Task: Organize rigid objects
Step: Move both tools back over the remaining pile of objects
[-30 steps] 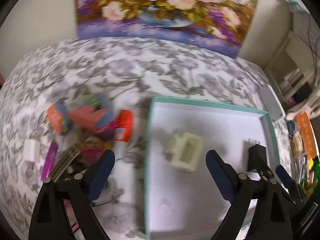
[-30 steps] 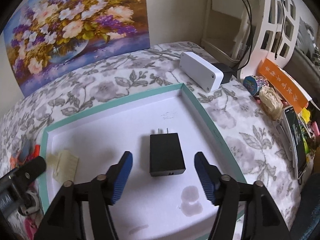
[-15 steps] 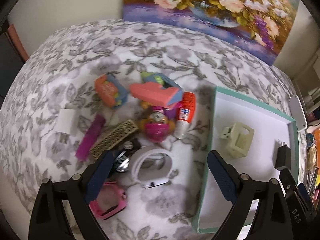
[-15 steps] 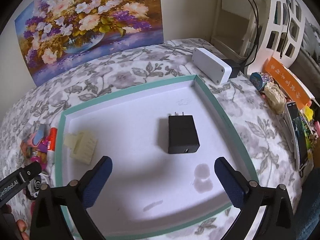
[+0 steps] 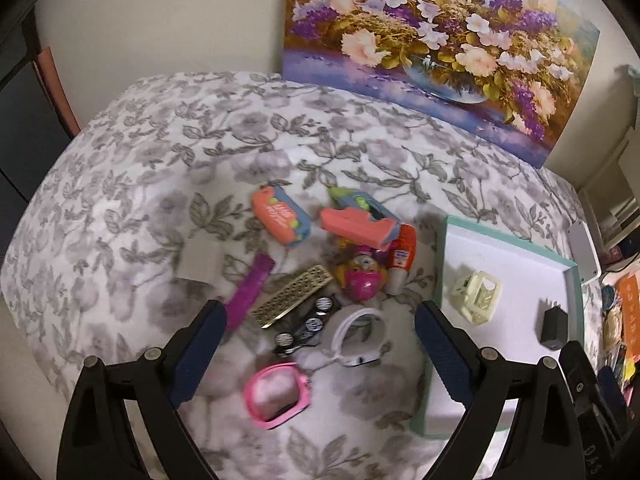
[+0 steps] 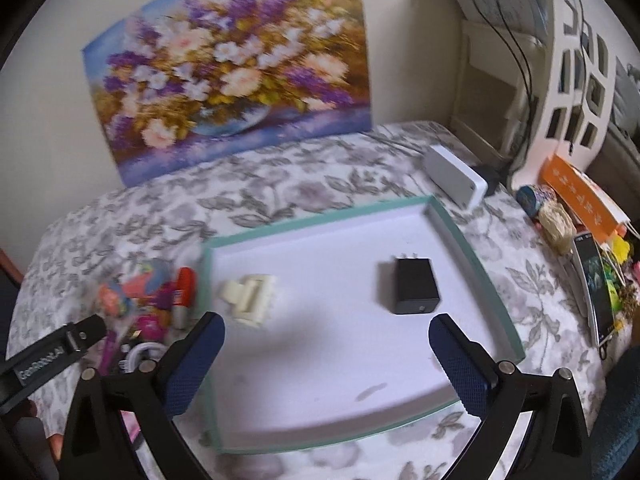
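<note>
Fingers of our right gripper [image 6: 326, 356] had just spread wide, leaving the black charger [image 6: 414, 291] in the white tray [image 6: 472, 248], while our open, empty left gripper [image 5: 316, 354] swung over the left-hand pile around the pink case [image 5: 278, 396].

Two fisheye cameras, one on each hand-held tool, look steeply down across a counter draped in a grey floral cloth [image 5: 168, 168]. The left wrist view sits above the left half of the counter, facing a floral painting [image 5: 440, 36] on the far wall, with a heap of small toys [image 5: 320, 276] close below its lens and a teal-rimmed tray [image 5: 440, 264] at its right edge. The right wrist view hangs over that tray [image 6: 320, 210], angled toward the same painting [image 6: 224, 80] and white shelving [image 6: 568, 92] at right. Both views share the tray, a cream clip [image 5: 478, 298] [image 6: 250, 298], a black charger [image 5: 554, 330] [image 6: 414, 292] and the toy heap [image 6: 148, 300].
</note>
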Motion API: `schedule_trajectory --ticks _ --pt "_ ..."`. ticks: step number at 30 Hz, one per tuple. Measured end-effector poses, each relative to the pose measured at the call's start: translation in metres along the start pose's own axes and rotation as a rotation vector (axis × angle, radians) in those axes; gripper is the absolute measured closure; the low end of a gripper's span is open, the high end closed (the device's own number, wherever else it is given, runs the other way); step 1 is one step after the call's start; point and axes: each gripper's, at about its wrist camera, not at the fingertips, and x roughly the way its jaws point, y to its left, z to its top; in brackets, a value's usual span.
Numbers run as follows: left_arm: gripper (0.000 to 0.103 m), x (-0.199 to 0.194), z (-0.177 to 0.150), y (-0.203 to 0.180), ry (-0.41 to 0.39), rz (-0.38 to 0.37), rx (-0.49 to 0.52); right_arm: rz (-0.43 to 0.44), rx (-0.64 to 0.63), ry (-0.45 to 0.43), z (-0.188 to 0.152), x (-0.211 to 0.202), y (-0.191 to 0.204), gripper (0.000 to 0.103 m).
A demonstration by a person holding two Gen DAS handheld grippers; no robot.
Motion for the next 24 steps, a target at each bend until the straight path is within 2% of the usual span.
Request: schedule_trajectory --ticks 5,17,24 --pt "0.008 -0.005 -0.002 0.022 0.015 0.066 -0.003 0.052 0.001 0.023 -0.006 -0.008 0.02 0.0" --pt "0.008 -0.001 -0.008 0.074 0.059 0.085 -0.114 0.15 -0.046 0.133 -0.032 0.003 0.069 0.0" --pt "0.008 0.023 -0.013 0.09 0.141 0.091 -0.175 0.196 -0.151 0.225 -0.051 0.025 0.103 0.0"
